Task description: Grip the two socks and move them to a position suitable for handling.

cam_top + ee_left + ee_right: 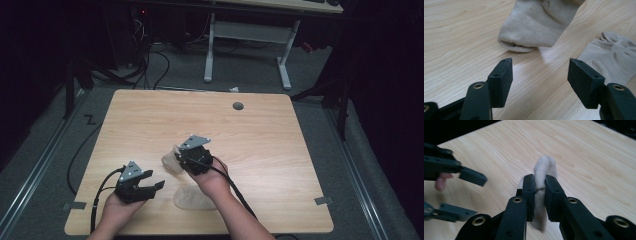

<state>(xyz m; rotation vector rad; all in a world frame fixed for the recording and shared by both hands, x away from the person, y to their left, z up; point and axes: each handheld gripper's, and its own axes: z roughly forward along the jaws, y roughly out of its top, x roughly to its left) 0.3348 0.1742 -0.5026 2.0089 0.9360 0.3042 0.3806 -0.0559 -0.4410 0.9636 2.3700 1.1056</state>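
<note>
1. The fingers [501,80] of the left gripper [148,186] stood spread wide with nothing between them, low over the wooden table [270,145] at the person's near left. Just ahead of them lay bare wood.
2. Slightly right of that, a beige sock [534,25] hung down until its lower end touched the table. In the high view it showed as a pale fold [172,161] beside the right gripper.
3. The right gripper [540,186] pinched the sock's upper part, its two black pads pressed against the cloth from both sides, a loop of fabric bulging above them.
4. Near the table's front edge, under the right forearm, a second beige sock [192,200] lay flat, apart from the hanging one.
5. To do this step well, it seemed best to lower the held sock slowly so it lay out straight, and to let the open left gripper take the free end before releasing.
6. No brand, label or writing could be read on the socks, grippers or table.
</note>
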